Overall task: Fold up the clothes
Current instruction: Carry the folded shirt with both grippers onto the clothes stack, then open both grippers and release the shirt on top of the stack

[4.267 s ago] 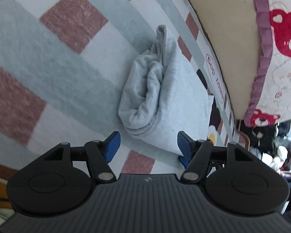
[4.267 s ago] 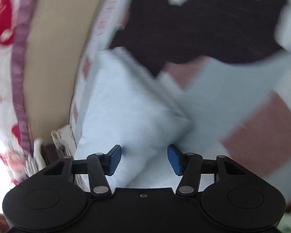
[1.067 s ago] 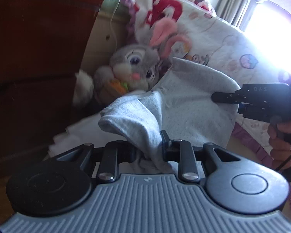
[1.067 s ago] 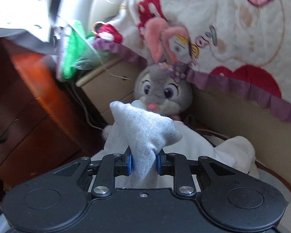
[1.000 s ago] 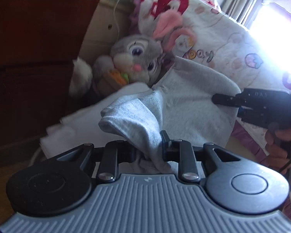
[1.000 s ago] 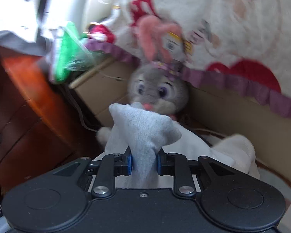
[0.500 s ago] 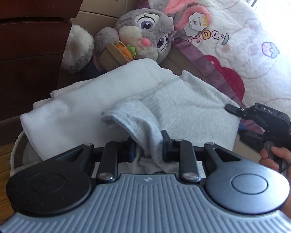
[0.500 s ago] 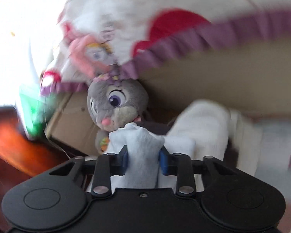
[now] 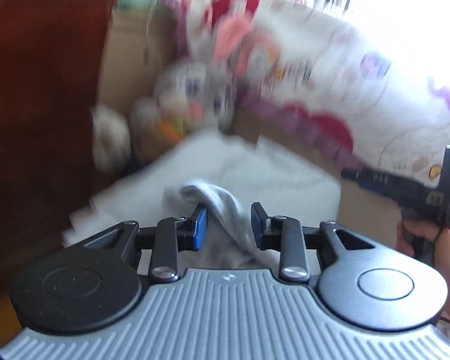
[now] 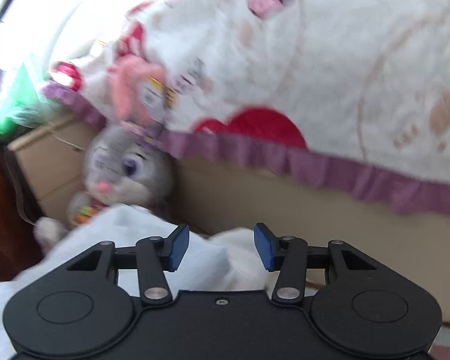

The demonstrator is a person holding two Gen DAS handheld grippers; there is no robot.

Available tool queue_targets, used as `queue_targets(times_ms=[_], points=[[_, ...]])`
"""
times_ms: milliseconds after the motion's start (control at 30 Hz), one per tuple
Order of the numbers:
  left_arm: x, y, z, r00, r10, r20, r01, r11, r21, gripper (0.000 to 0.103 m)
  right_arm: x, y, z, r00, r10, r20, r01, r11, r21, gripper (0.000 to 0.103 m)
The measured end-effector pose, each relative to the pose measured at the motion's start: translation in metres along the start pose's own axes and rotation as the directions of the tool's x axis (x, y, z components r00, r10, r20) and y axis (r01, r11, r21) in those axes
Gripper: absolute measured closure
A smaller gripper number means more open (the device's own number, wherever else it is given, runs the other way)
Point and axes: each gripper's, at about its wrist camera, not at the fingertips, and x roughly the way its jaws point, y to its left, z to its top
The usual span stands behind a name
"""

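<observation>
Quilt (image 10: 330, 60): white, printed with red and pastel motifs, edged with a purple ruffle; hangs over the tan bed side (image 10: 255, 198) and fills the upper part of both wrist views. Blurred in the left view.

Dark wooden furniture (image 9: 39, 120): reddish-brown, at the left edge of the left wrist view.

White folded pile (image 9: 141, 198): pale cloth stacked low in front of the bed side, beside the furniture.

Grey garment (image 9: 270, 177): light grey, folded, lying on top of the white pile. One bunched end (image 9: 222, 207) rises into the gap of the left claw, draped between the two blue pads. In the right wrist view the grey cloth (image 10: 153, 240) lies below and just ahead of the right claw.

Plush rabbit (image 10: 126, 168): grey, pink ears, purple eyes, propped against the bed side just behind the pile.

Left claw (image 9: 229, 225): jaws parted, pads standing clear on either side of the bunched cloth, not pinching it.

Right claw (image 10: 222, 247): jaws wide apart, nothing between them; in the left view it shows at far right (image 9: 375, 178), held in a hand (image 9: 420, 237), its tip near the garment's right edge.
</observation>
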Motion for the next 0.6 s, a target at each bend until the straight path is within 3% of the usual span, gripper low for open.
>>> queue_targets(times_ms=[67, 133, 200, 267, 300, 400, 600], points=[[-0.016, -0.002, 0.006, 0.996, -0.006, 0.094, 0.003, 1.000, 0.025, 0.074, -0.015, 0.011, 0.000, 0.995, 0.099, 0.019, -0.098, 0.994, -0.052, 0.051], [-0.005, 0.001, 0.012, 0.998, -0.036, 0.054, 0.034, 0.999, 0.040, 0.074, -0.021, 0.024, -0.009, 0.986, 0.168, -0.003, -0.167, 0.976, -0.136, 0.050], [0.028, 0.006, 0.011, 0.996, -0.038, -0.078, 0.041, 0.998, 0.042, 0.074, -0.017, 0.034, -0.021, 0.977, 0.206, -0.051, -0.213, 0.956, -0.204, 0.050], [0.060, 0.016, -0.002, 0.978, 0.000, -0.207, 0.008, 0.999, 0.039, 0.074, -0.008, 0.036, -0.037, 0.971, 0.217, -0.103, -0.236, 0.941, -0.242, 0.049], [0.069, 0.019, -0.010, 0.972, 0.015, -0.234, -0.004, 0.999, 0.050, 0.074, -0.004, 0.037, -0.045, 0.967, 0.220, -0.125, -0.247, 0.933, -0.263, 0.047], [0.074, 0.029, -0.025, 0.974, 0.026, -0.227, -0.018, 0.999, 0.040, 0.074, 0.002, 0.037, -0.064, 0.971, 0.213, -0.112, -0.238, 0.921, -0.309, 0.045], [0.075, 0.018, -0.024, 0.974, 0.071, -0.217, -0.047, 0.993, 0.111, 0.074, -0.010, 0.034, -0.075, 0.974, 0.217, -0.068, -0.226, 0.948, -0.225, 0.044]])
